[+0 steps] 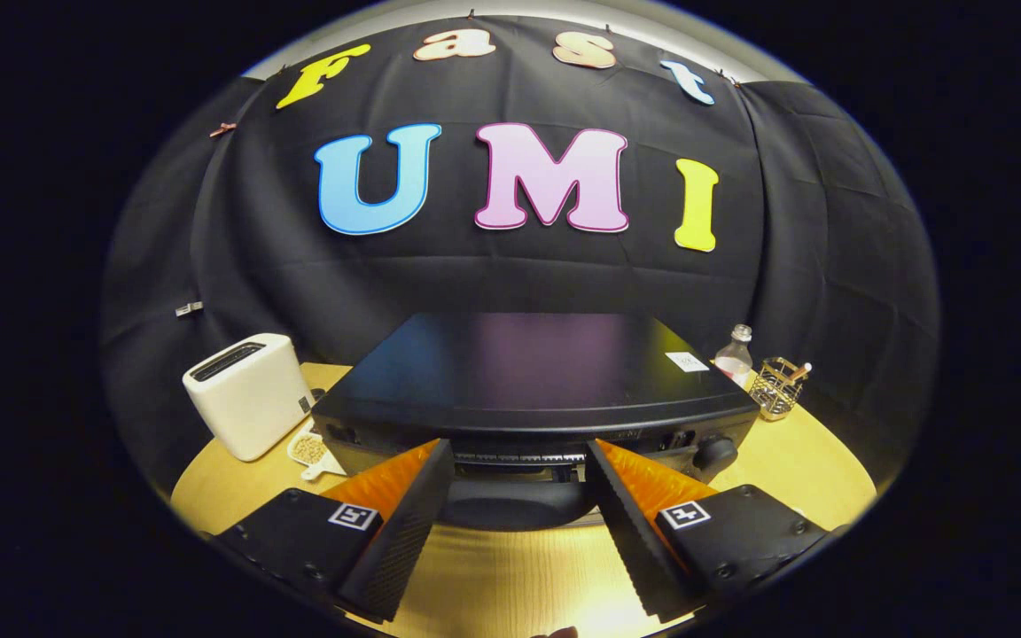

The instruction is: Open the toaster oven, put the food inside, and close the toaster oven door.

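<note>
The claw (519,478) stands wide apart and holds nothing, its two fingers (404,523) flanking the dark handle (515,507) at the front of the black oven (528,377), which sits on the wooden counter (510,576) just ahead. Left of the oven stand a white toaster (246,394) and a small dish of food (309,449). To its right are a bottle (735,354) and a wire basket (778,387).

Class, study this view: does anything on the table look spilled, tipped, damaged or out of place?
Nothing stands out. The toaster oven, white toaster, bottle and wire holder all stand upright on the table. The gripper is open at the oven's handle.
</note>
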Demonstrator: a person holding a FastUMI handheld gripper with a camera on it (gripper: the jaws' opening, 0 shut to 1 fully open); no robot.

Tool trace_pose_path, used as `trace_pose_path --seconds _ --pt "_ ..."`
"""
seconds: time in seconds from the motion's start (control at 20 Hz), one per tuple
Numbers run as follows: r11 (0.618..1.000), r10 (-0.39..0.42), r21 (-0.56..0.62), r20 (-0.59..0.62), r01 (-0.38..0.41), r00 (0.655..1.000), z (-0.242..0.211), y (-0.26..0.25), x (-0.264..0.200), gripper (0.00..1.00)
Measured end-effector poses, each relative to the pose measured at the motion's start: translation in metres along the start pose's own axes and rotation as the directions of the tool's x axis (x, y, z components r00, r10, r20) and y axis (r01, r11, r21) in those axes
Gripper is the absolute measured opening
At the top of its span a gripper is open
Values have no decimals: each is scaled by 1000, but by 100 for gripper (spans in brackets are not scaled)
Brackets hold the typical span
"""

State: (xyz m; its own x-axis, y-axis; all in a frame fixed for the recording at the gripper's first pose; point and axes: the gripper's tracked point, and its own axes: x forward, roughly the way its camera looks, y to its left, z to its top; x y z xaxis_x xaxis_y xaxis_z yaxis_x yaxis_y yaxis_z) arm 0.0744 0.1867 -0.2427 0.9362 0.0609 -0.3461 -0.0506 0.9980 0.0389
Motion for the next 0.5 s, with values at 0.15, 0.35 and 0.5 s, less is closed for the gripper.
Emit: trace_pose_path --seconds 0.15,0.35,0.5 --pt "1000 0 -24 -18 -1 1000 -24 -1 -23 99" --pt "1000 -8 -10 -56 7 998 -56 -1 -46 99" --pt "1000 -8 -23 -91 6 996 -76 2 -56 99"
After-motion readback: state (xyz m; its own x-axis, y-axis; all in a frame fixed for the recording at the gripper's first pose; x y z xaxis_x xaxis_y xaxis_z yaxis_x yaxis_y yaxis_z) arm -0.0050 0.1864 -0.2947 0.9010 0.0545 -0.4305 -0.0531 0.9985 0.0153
